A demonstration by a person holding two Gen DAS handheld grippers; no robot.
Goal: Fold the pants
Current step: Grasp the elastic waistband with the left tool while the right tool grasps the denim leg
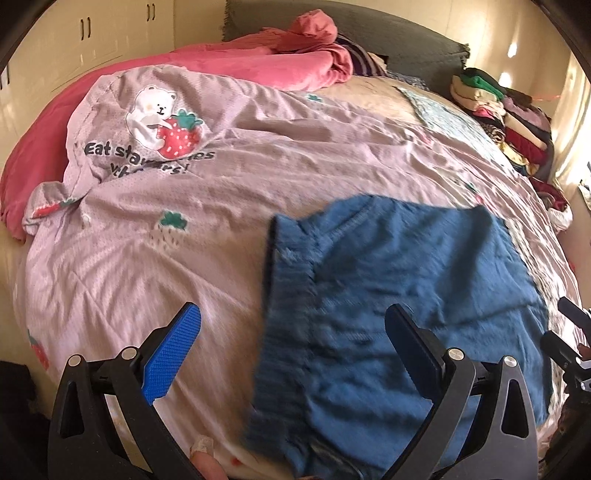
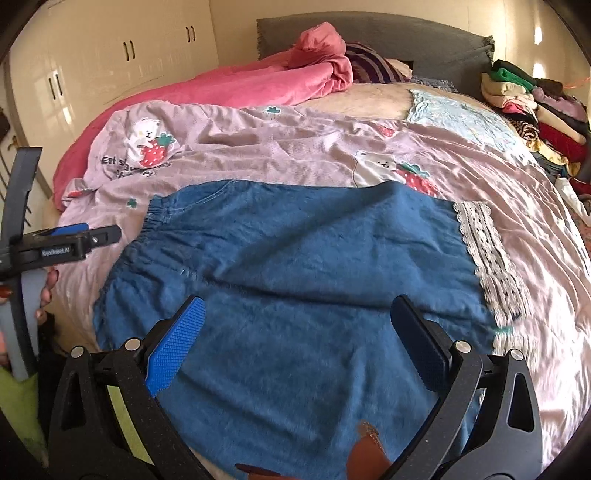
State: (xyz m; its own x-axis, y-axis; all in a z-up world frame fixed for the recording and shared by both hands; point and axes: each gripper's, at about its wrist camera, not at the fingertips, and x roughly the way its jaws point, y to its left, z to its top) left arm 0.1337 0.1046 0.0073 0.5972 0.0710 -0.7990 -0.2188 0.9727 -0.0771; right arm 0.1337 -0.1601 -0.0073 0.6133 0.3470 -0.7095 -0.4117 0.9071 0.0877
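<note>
The blue denim pants (image 2: 295, 266) lie flat on the lilac quilt, elastic waistband (image 2: 147, 225) to the left and white lace hem (image 2: 484, 254) to the right. They also show in the left wrist view (image 1: 399, 295), waistband (image 1: 288, 325) near the middle. My left gripper (image 1: 291, 332) is open and empty, hovering over the waistband edge. It shows from the side in the right wrist view (image 2: 92, 236). My right gripper (image 2: 295, 325) is open and empty above the pants' near part. Its side shows at the left wrist view's right edge (image 1: 569, 343).
The lilac quilt (image 1: 184, 221) with bear and strawberry prints covers the bed. A pink blanket (image 2: 240, 85) is bunched at the far side by the grey headboard (image 2: 406, 33). A pile of folded clothes (image 2: 535, 107) sits at the far right. Cream wardrobes (image 2: 110, 48) stand beyond.
</note>
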